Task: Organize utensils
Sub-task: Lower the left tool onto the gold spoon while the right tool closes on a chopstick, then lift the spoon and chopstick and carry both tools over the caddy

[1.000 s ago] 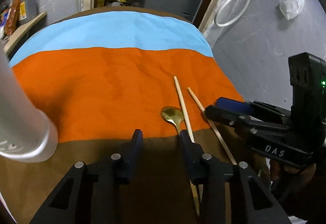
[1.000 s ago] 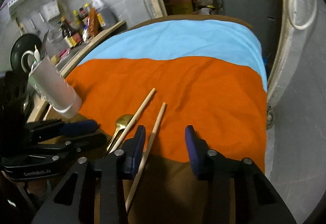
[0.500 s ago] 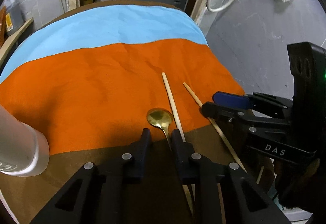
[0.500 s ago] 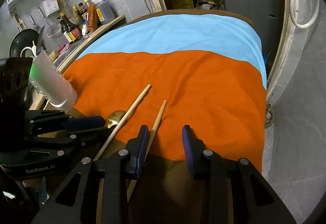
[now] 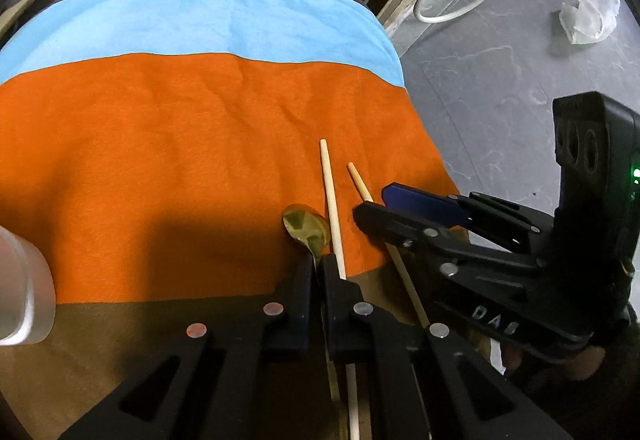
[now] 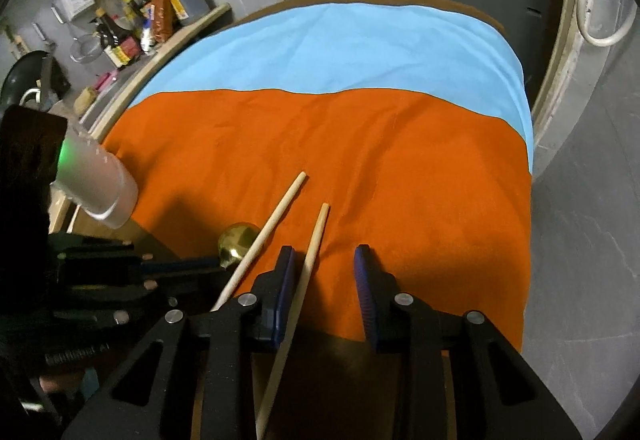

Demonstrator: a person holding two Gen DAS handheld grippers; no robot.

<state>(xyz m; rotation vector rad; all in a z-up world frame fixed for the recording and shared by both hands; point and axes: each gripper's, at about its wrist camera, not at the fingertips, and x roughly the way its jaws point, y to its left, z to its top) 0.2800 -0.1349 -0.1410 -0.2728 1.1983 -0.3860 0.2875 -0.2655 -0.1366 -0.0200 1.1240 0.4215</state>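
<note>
A gold spoon (image 5: 306, 229) lies on the orange cloth with its handle toward me; its bowl also shows in the right wrist view (image 6: 236, 242). My left gripper (image 5: 317, 265) is shut on the spoon's handle. Two wooden chopsticks lie to the right of the spoon: the left chopstick (image 5: 331, 205) (image 6: 271, 224) and the right chopstick (image 5: 360, 184) (image 6: 314, 244). My right gripper (image 6: 325, 260) is open and low over the cloth, with the right chopstick between its fingers, close to the left finger (image 6: 285, 280).
A white cylindrical holder (image 6: 96, 184) (image 5: 20, 300) stands at the table's left edge. A shelf of bottles (image 6: 148, 20) is at far left. The cloth has an orange band (image 5: 160, 140) and a blue band (image 5: 200, 16). The table's right edge drops to grey floor (image 6: 580, 240).
My left gripper has moved right onto the spoon handle and shut on it. My right gripper has come lower and forward over the right chopstick, still open.
</note>
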